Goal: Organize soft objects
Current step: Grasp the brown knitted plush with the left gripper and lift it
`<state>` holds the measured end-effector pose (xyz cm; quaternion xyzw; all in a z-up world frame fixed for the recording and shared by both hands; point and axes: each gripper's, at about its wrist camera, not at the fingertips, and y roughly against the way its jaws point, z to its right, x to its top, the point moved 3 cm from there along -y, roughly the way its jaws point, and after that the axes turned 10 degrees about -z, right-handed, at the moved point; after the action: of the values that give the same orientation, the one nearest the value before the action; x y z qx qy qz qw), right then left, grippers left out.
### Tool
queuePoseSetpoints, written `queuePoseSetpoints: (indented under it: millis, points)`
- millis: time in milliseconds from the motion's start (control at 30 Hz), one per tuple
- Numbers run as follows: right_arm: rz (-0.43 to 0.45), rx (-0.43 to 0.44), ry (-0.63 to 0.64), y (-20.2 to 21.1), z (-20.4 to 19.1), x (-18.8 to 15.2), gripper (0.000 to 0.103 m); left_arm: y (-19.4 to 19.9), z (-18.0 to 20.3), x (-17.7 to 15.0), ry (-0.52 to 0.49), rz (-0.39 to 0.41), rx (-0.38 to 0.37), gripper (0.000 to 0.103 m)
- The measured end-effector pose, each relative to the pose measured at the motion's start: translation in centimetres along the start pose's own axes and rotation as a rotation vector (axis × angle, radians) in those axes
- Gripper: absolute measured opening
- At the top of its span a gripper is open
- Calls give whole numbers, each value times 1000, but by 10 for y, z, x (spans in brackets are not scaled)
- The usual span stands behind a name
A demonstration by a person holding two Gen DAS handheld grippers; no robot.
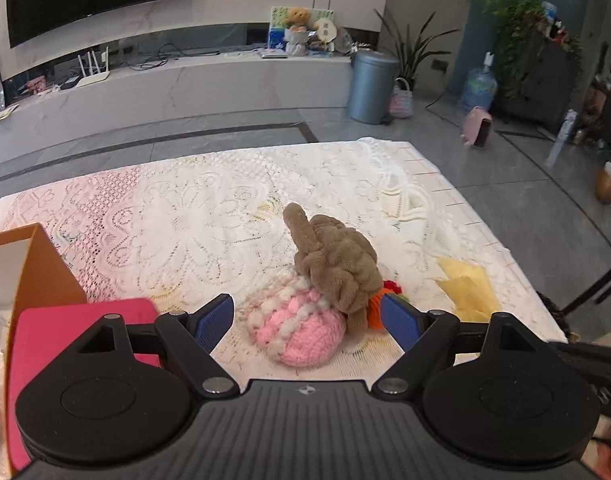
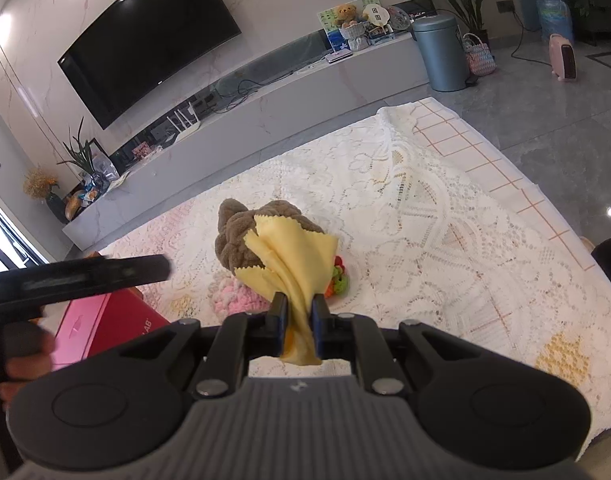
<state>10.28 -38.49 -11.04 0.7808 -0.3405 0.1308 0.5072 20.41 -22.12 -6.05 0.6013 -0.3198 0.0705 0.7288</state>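
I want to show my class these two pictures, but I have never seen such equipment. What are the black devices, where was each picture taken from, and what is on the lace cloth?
There is no robot: a person holds a hand-operated gripper in each hand, with a camera on each looking forward along its fingers. One picture comes from the left gripper, which is open above a pink knitted piece and a brown plush toy. The other comes from the right gripper, which is shut on a yellow cloth. All this sits on a table under a white lace cloth. A pink box stands on the left.
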Motion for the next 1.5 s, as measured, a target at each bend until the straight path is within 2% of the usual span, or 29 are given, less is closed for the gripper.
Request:
queuePoseSetpoints:
  millis: [133,233,433,600,633,667,700,800,900,1233,1500]
  points:
    - [0,9,-7,0,4,0,11,-17,12,9,-3,-25,-3,96]
    - [12,20,-28,2,10,-1,11,-28,17,14,60,-35,-8,96]
    - [15,8,-47,5,23,-2,11,-53,32,24,109,-21,47,96]
    - [-11,-3,-65,-2,32,-5,11,-74,40,28,150,-33,56,96]
    - [-16,-6,-63,-3,32,-5,11,-77,40,28,162,-29,65,95]
    - [-21,-9,-60,-5,32,-4,11,-80,40,28,173,-25,75,85]
    - [-24,-13,-58,-6,32,-4,11,-82,40,27,180,-25,89,68]
    - [-35,-26,-53,-11,31,-3,11,-86,40,26,164,-16,76,52]
    - [-54,-40,-31,-16,26,-4,11,-80,40,26,108,4,71,43]
    - [-69,-59,-1,-20,19,-6,11,-51,18,19,166,67,-23,42]
    - [-73,-62,11,-22,15,-6,11,-30,17,27,166,125,-14,41]
